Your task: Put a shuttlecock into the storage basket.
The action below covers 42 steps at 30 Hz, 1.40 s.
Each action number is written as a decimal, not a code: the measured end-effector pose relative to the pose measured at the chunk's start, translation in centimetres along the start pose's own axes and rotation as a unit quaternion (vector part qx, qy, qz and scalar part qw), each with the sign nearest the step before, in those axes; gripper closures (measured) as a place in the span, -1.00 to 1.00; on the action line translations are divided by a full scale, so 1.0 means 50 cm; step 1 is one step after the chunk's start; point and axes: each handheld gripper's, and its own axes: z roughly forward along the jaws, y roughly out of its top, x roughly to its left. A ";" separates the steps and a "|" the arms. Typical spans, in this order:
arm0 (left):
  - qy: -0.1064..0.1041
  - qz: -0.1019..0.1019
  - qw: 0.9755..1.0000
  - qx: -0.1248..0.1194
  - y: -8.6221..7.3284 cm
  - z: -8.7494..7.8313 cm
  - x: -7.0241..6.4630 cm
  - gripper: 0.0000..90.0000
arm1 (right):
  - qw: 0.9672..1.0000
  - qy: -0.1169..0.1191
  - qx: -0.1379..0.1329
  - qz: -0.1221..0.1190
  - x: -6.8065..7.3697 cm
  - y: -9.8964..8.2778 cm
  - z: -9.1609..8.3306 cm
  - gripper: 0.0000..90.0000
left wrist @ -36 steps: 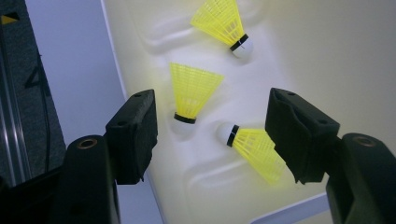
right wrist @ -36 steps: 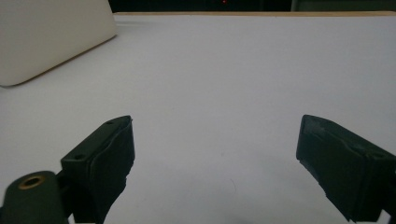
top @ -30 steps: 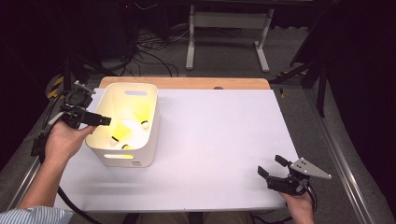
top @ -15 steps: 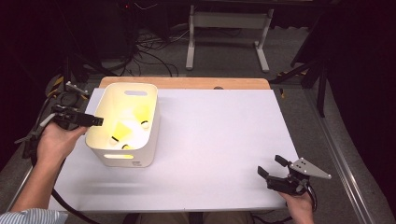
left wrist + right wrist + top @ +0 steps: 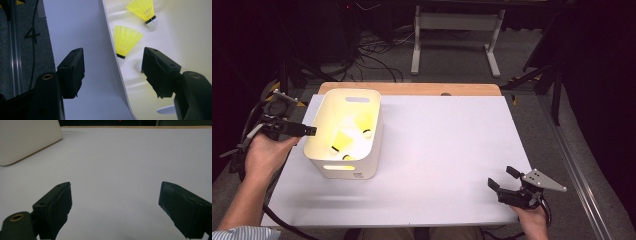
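A white plastic bin stands on the left part of the white table top and holds several yellow shuttlecocks. My left gripper is at the bin's left rim and is open. In the left gripper view the left gripper straddles the bin wall, one jaw outside and one inside, with nothing pressed between them. Two yellow shuttlecocks lie inside just beyond the jaws. My right gripper rests near the table's front right corner, open and empty. The right gripper faces bare table.
The bin's corner shows far off at the upper left of the right gripper view. A wooden table edge runs along the back. Cables and a metal stand are on the floor beyond the table.
My left gripper has drawn back to the left, from over the bin's inside to its left rim. The right gripper has stayed put.
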 end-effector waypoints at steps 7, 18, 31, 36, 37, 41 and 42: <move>0.001 -0.011 1.000 -0.005 -0.008 -0.004 0.011 -0.19 | 1.000 0.000 0.000 0.000 0.000 0.000 0.000 -0.73; 0.003 -0.018 1.000 -0.007 -0.018 -0.005 0.025 -0.18 | 1.000 -0.001 0.001 0.000 0.000 0.000 0.001 -0.73; 0.006 -0.032 0.999 -0.011 -0.035 -0.006 0.040 -0.15 | 1.000 0.000 0.001 0.002 -0.001 -0.001 0.002 -0.73; 0.006 -0.038 0.999 -0.011 -0.045 -0.002 0.048 -0.15 | 1.000 0.000 0.001 0.002 -0.001 -0.001 0.001 -0.73; 0.005 -0.040 0.999 -0.011 -0.047 -0.001 0.049 -0.15 | 1.000 0.000 0.000 0.003 -0.001 -0.001 0.002 -0.73; 0.003 -0.043 0.999 -0.014 -0.053 0.003 0.052 -0.15 | 1.000 -0.001 0.001 0.003 -0.001 -0.001 0.002 -0.73; 0.004 -0.044 0.999 -0.014 -0.055 0.004 0.052 -0.16 | 1.000 -0.001 0.001 0.003 -0.001 -0.001 0.002 -0.73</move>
